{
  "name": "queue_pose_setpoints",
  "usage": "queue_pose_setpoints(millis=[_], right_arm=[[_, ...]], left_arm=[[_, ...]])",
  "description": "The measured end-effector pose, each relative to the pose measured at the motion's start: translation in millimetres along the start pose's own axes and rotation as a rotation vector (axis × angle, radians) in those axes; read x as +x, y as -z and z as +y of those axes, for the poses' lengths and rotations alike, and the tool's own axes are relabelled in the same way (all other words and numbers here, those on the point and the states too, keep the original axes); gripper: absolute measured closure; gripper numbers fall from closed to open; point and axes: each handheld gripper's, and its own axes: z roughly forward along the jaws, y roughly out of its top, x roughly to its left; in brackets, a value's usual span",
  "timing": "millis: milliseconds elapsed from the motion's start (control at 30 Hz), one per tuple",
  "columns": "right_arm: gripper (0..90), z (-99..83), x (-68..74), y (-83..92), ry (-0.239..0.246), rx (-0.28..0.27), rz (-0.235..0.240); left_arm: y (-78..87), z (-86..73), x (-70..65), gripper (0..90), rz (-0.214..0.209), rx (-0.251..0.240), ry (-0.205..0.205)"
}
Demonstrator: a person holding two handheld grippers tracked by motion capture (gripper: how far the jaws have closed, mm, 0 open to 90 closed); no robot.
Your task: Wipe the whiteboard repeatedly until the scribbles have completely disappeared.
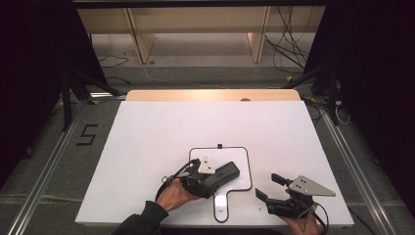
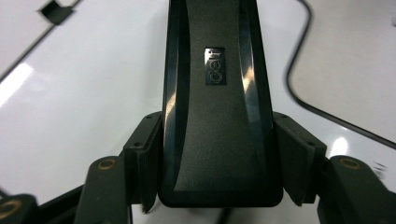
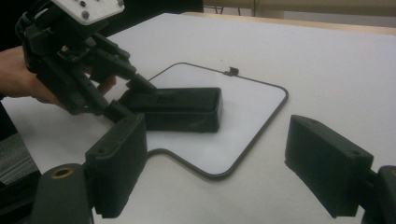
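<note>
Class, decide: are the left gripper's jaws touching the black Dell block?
Touching. In the left gripper view, both pads press the black Dell block with no gap.

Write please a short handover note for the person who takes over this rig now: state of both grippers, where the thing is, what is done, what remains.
Left gripper: shut on the black, rounded plastic block with a small logo plate, gripped by its sides near one end.
Right gripper: open, empty, to the right of the outline.
The block is inside the black rounded outline drawn on the white table; whether it rests or is just lifted, I cannot tell.
Done: block grasped.
Left: probably placing it and releasing.
</note>
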Motion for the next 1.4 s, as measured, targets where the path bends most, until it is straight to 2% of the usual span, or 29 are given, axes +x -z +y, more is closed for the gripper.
queue_pose_setpoints(millis=[100, 200, 400, 567, 667, 800, 867, 1000, 1100, 1233, 1333, 1400], right_arm=[[21.8, 0.0, -0.1, -0.4, -0.001, 0.001, 0.000], [21.8, -0.4, 0.2, -1.4, -0.001, 0.004, 0.000], [21.8, -0.4, 0.1, -1.9, -0.002, 0.005, -0.002], [21.8, -0.6, -0.7, -1.1, -0.003, 0.000, -0.002], [21.8, -0.4, -0.8, -0.4, -0.002, 0.002, -0.003], [21.8, -0.1, -0.8, -0.1, -0.002, -0.001, -0.004], [21.8, -0.1, -0.8, -0.1, -0.002, 0.000, -0.003], [21.8, -0.2, -0.4, -0.9, -0.001, 0.003, -0.001], [21.8, 0.0, 0.0, -0.4, 0.000, 0.002, -0.002], [21.8, -0.3, -0.7, -0.1, 0.000, 0.001, -0.004], [21.8, -0.3, -0.9, -0.1, -0.002, 0.001, -0.005], [21.8, -0.3, -1.1, -0.4, -0.001, 0.002, -0.005]], left_arm=[[-1.5, 3.9, -11.2, 40.6, -0.009, 0.013, -0.027], [-7.0, 10.2, -10.8, 40.6, -0.012, 0.010, -0.001], [-9.1, 13.4, -3.2, 40.6, 0.003, 0.016, 0.004], [-7.1, 11.7, 9.1, 40.6, 0.028, 0.025, 0.041], [-4.2, 9.5, 15.6, 40.6, 0.039, 0.035, 0.050], [-3.9, 8.5, 16.2, 40.6, 0.037, 0.033, 0.067], [-4.1, 9.7, 13.0, 40.6, 0.007, 0.039, 0.043], [-11.2, 18.9, -0.5, 40.6, -0.002, 0.041, 0.009], [-14.2, 23.3, -2.7, 40.6, 0.000, 0.046, 0.006], [-15.3, 24.8, 5.3, 40.6, 0.024, 0.047, 0.028], [-16.7, 25.1, 14.3, 40.6, 0.041, 0.036, 0.070], [-17.5, 26.1, 15.1, 40.6, 0.046, 0.038, 0.072]])
